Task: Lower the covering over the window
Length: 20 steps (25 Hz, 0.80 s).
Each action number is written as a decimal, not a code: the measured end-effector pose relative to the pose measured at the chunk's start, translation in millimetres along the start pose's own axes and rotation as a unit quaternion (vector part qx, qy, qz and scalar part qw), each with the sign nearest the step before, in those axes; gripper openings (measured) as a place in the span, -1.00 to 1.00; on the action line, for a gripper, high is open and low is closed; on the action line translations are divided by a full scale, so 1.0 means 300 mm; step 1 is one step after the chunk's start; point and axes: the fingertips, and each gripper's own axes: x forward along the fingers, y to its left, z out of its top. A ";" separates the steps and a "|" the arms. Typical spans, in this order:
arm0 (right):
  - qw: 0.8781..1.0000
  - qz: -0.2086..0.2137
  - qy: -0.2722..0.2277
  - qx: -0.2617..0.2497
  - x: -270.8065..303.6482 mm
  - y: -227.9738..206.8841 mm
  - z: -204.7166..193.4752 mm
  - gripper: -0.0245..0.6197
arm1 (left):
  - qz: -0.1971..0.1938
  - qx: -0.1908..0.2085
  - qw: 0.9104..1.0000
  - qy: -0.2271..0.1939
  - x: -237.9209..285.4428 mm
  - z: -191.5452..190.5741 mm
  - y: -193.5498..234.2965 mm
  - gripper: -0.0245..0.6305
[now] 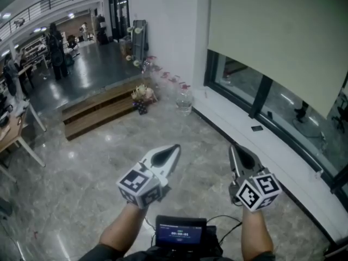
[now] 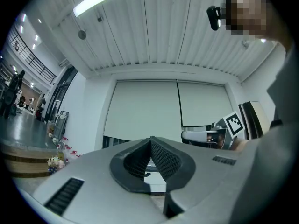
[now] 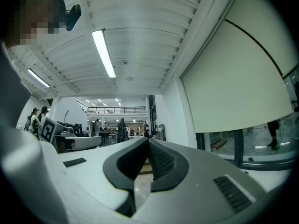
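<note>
A pale roller blind (image 1: 277,34) covers the upper part of the window (image 1: 283,110) at the right; dark glass shows below its lower edge. The same blind (image 2: 154,113) fills the middle of the left gripper view, and the blind (image 3: 233,83) hangs at the right of the right gripper view. My left gripper (image 1: 175,147) is held out over the floor, shut and empty, pointing towards the window wall. A little to its right, my right gripper (image 1: 233,148) is also shut with nothing in it. Neither touches the blind.
A white window sill (image 1: 261,145) runs along below the glass, with a small dark object (image 1: 256,128) on it. A wooden step (image 1: 100,110), flowers (image 1: 142,94) and a clear bottle (image 1: 184,101) stand by the far wall. People (image 1: 54,48) stand far off at the left, near a desk (image 1: 13,132).
</note>
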 end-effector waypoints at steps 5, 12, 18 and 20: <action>1.000 0.016 0.001 0.002 0.083 0.006 -0.017 -0.92 | 0.011 -0.005 1.000 -0.004 0.015 -0.009 0.076 -0.96; 0.999 0.043 -0.011 0.002 0.214 -0.100 -0.003 -0.92 | 0.033 0.000 0.999 0.006 0.161 -0.016 0.166 -0.96; 0.998 0.065 -0.016 0.011 0.326 -0.259 -0.006 -0.92 | 0.048 0.018 0.999 0.000 0.340 -0.023 0.232 -0.96; 0.997 0.070 -0.017 0.015 0.355 -0.320 -0.002 -0.92 | 0.052 0.019 0.998 0.002 0.405 -0.017 0.239 -0.96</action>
